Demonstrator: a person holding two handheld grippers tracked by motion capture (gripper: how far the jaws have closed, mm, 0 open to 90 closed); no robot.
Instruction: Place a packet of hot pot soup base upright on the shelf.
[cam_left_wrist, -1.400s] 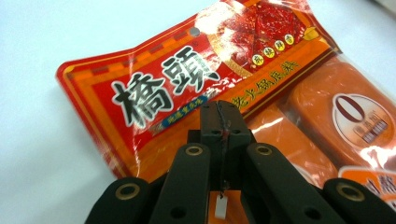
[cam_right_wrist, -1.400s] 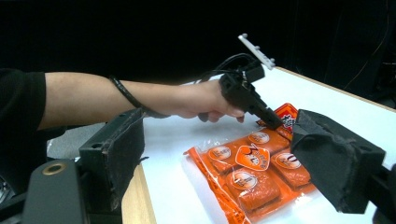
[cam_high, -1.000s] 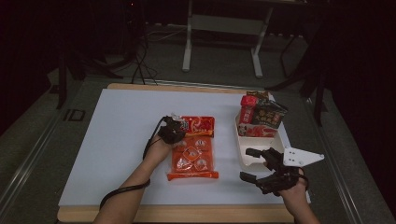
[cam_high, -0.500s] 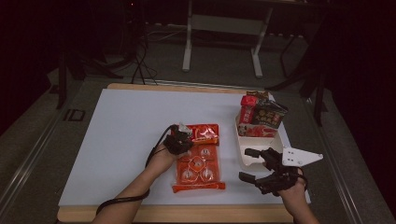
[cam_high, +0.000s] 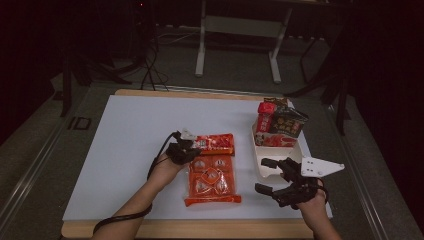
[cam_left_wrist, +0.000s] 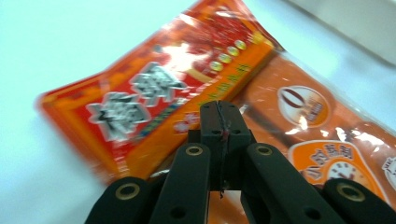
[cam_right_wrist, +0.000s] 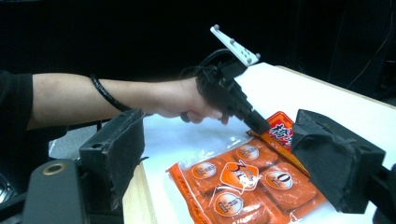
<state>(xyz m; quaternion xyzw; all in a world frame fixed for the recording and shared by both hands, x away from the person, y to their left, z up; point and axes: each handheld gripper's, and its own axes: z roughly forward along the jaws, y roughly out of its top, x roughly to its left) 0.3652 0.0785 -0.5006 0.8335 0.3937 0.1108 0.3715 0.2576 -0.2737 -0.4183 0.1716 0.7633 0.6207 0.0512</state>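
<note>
On the white tabletop (cam_high: 125, 135), toward its middle, the left claw (cam_high: 192, 149) sits with its jaws pressed fully together; in the left gripper view they meet just over the seam where a red snack packet (cam_high: 215, 143) overlaps the far end of a larger orange multipack (cam_high: 212, 181). Whether a lip of film is pinched between the tips I cannot tell. The left forearm reaches in from the near edge, wrist bent slightly, the claw pointing down and rightward at the packets. Both packets look light, soft and crinkly, with glossy film that I would expect to slide easily on the smooth surface; the flat sealed edge of the red packet seems the safest place to grip, since the puffed middle would likely squash or slip. Further right, a white tray (cam_high: 272, 167) holds several upright snack bags (cam_high: 280, 125) at its far end. Nearest the right edge, the right claw (cam_high: 266, 175) hovers with its jaws spread wide and nothing between them, aimed leftward toward the orange multipack.
</note>
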